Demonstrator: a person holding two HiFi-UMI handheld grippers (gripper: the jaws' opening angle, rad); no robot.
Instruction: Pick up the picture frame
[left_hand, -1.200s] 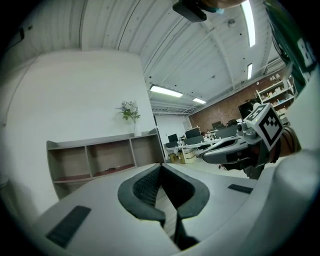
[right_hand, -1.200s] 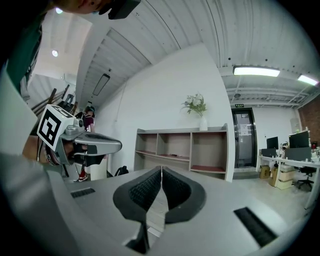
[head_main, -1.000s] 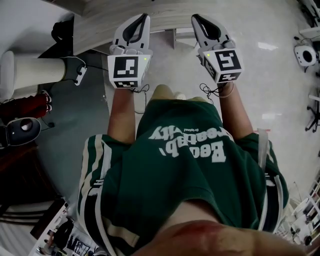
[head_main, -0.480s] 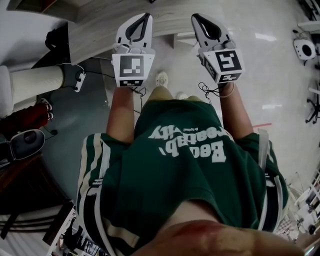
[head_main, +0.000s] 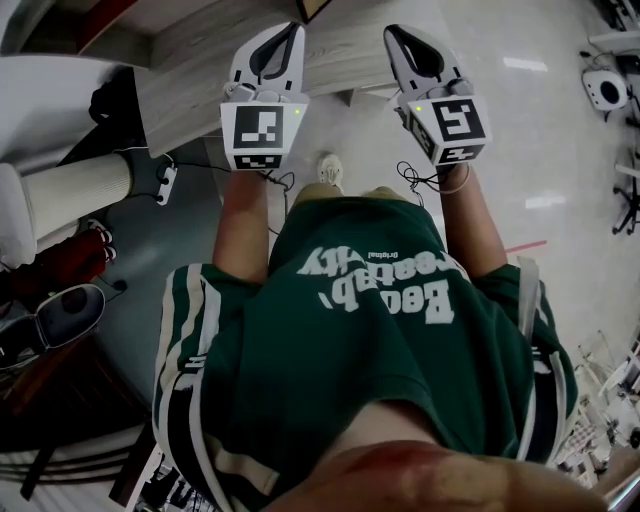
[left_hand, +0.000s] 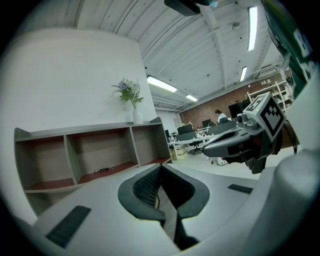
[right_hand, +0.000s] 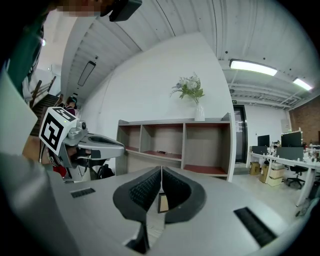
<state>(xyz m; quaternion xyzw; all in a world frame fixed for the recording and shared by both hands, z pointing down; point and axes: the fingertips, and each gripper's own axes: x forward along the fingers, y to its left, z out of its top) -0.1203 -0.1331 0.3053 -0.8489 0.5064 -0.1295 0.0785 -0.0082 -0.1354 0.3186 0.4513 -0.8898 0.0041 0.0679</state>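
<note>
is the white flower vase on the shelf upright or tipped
Upright: the white flower vase stands straight atop the grey open shelf unit, flowers pointing up.

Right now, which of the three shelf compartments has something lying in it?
The middle compartment of the shelf unit: a small dark item lies on its floor. None shows in the left compartment or the right compartment.

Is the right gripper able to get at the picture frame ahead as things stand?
Probably yes: the right gripper points straight at the picture frame, and only bare table seems to lie between them. Its jaws are shut, so they must open first.
</note>
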